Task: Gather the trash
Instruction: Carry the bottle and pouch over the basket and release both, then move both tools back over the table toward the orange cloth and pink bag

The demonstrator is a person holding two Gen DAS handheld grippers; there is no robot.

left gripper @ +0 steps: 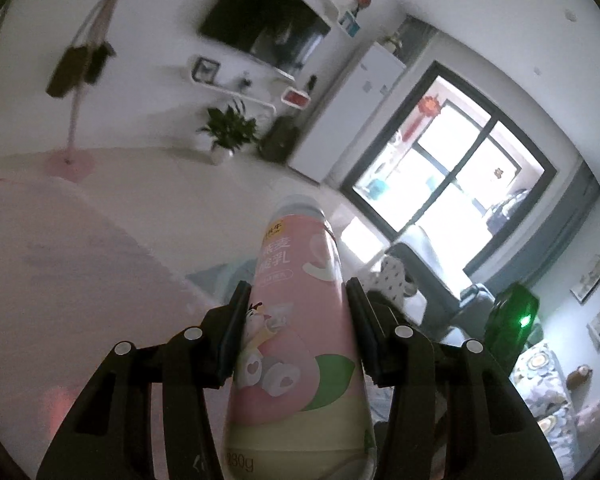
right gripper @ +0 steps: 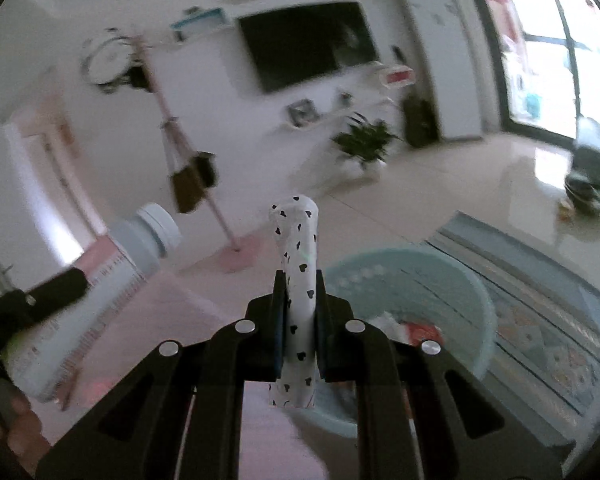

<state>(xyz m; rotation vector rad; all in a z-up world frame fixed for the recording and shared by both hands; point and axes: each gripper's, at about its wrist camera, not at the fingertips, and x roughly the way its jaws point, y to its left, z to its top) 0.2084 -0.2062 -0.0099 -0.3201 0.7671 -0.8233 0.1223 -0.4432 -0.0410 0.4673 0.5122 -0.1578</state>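
- The bottle (left gripper: 300, 312), pink with a white cap, sits lengthwise between the left gripper's (left gripper: 298, 300) fingers, cap end pointing forward past the tips; both pads press its sides, closed on it.
- The right gripper (right gripper: 299, 292) is nearly closed, clamping a crumpled white wrapper (right gripper: 298, 280) with black hearts, which sticks out beyond the tips.
- In the right view the bottle (right gripper: 100, 288) shows at left.
- A light-blue bin (right gripper: 440, 292) sits below and to the right of the wrapper, with scraps inside.
- Beyond: rug (right gripper: 540, 312), plant (right gripper: 366, 140), TV (right gripper: 308, 44).
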